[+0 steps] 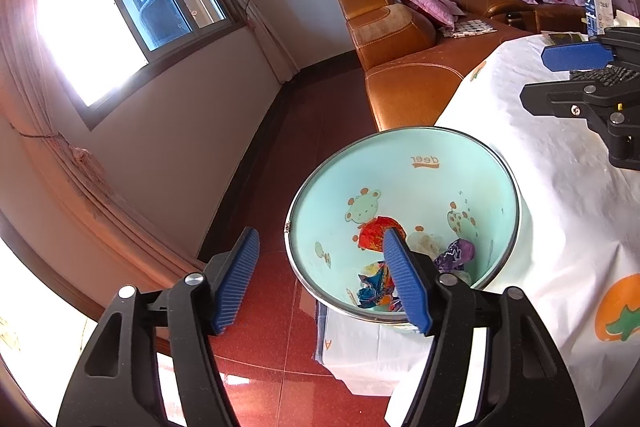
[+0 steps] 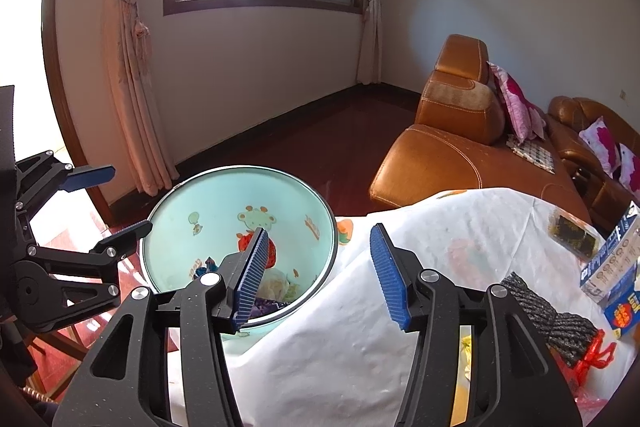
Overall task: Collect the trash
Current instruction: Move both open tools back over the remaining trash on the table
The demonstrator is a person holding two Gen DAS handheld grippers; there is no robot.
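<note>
A mint-green trash bin with cartoon prints stands beside the table; it also shows in the right wrist view. Inside lie crumpled wrappers: a red one, a purple one, a blue-orange one. My left gripper is open and empty above the bin's near rim. My right gripper is open and empty over the bin's edge and the table's corner. Each gripper shows in the other's view: the right one, the left one.
The table carries a white cloth with fruit prints. On it at right lie a dark rolled cloth, a seaweed snack pack and a blue-white carton. A brown leather sofa stands behind. Red tiled floor lies left of the bin.
</note>
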